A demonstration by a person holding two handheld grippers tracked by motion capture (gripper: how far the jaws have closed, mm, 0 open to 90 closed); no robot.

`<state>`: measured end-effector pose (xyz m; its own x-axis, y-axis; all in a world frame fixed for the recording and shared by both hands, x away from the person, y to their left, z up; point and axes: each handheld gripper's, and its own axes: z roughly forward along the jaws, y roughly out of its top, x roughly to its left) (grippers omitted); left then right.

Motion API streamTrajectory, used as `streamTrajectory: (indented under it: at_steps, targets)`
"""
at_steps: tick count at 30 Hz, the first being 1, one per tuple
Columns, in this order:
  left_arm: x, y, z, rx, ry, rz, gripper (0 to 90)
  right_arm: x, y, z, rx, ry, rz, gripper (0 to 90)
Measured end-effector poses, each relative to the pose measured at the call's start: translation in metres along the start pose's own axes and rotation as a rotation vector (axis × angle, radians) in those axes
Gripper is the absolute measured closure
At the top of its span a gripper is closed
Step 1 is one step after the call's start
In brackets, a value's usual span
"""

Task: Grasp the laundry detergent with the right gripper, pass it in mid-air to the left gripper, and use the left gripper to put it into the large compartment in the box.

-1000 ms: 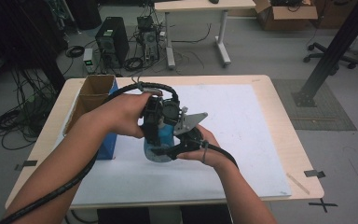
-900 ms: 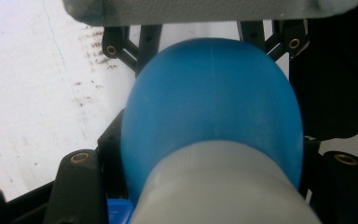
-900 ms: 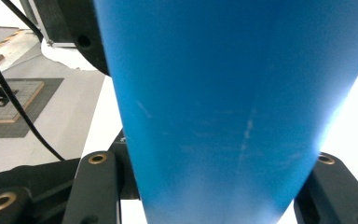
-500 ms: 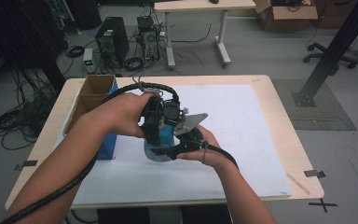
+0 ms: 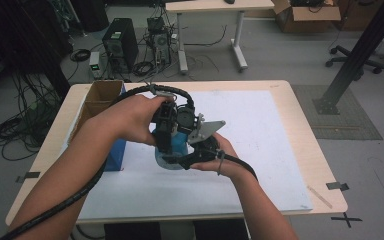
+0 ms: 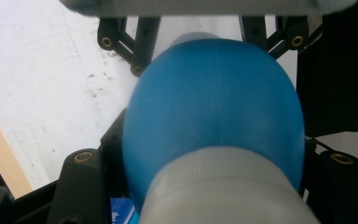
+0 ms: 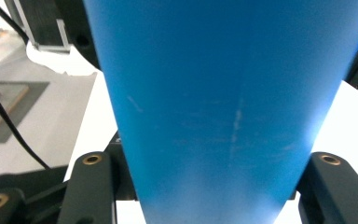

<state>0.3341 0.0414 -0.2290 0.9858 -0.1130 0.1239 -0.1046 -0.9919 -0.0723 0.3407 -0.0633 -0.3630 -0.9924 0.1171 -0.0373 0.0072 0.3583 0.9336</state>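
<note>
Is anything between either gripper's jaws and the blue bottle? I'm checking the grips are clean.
Nothing visible. In the left gripper view the blue bottle sits directly between that gripper's jaws near its grey cap. In the right gripper view its body fills the gap between the jaws, whose opening has just widened slightly.

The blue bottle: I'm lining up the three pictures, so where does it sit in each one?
High view: the blue bottle stands at table centre, between both hands.
Left gripper view: it sits in the middle, its grey cap nearest the lens.
Right gripper view: its blue side runs top to bottom.
Shared landmark: the white sheet under it.
</note>
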Motion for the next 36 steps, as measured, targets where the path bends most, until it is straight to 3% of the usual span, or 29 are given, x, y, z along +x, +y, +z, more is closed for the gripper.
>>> streamTrajectory:
  at_steps: [1, 2, 3, 8, 13, 23, 24, 36]
  targets:
    - [0.000, 0.000, 0.000, 0.000, 0.000, 0.000, 38.8, 0.000, 0.000, 0.000, 0.000, 0.000, 0.000, 40.3]
    - [0.000, 0.001, 0.000, 0.011, -0.005, -0.004, 38.8, 0.000, -0.001, -0.001, -0.011, -0.004, 0.015, 32.2]
    - [0.001, 0.001, 0.000, 0.012, -0.007, -0.006, 38.8, -0.001, -0.002, -0.001, -0.016, -0.008, 0.025, 30.1]
    - [0.002, 0.002, 0.000, 0.020, -0.017, -0.009, 38.8, 0.000, -0.005, -0.005, -0.022, -0.009, 0.044, 26.2]
    - [0.003, 0.003, -0.002, 0.020, -0.012, -0.014, 38.8, 0.000, -0.008, -0.008, -0.034, -0.008, 0.053, 15.5]
    - [0.003, 0.006, -0.004, 0.020, -0.019, -0.026, 38.7, -0.001, -0.010, -0.012, -0.061, -0.024, 0.064, 6.5]
    - [0.004, 0.006, -0.004, 0.025, -0.022, -0.026, 38.7, -0.001, -0.011, -0.012, -0.066, -0.015, 0.068, 2.3]
    - [0.007, 0.003, -0.005, 0.033, -0.039, -0.050, 38.6, 0.001, -0.009, -0.027, -0.093, -0.023, 0.077, 0.0]
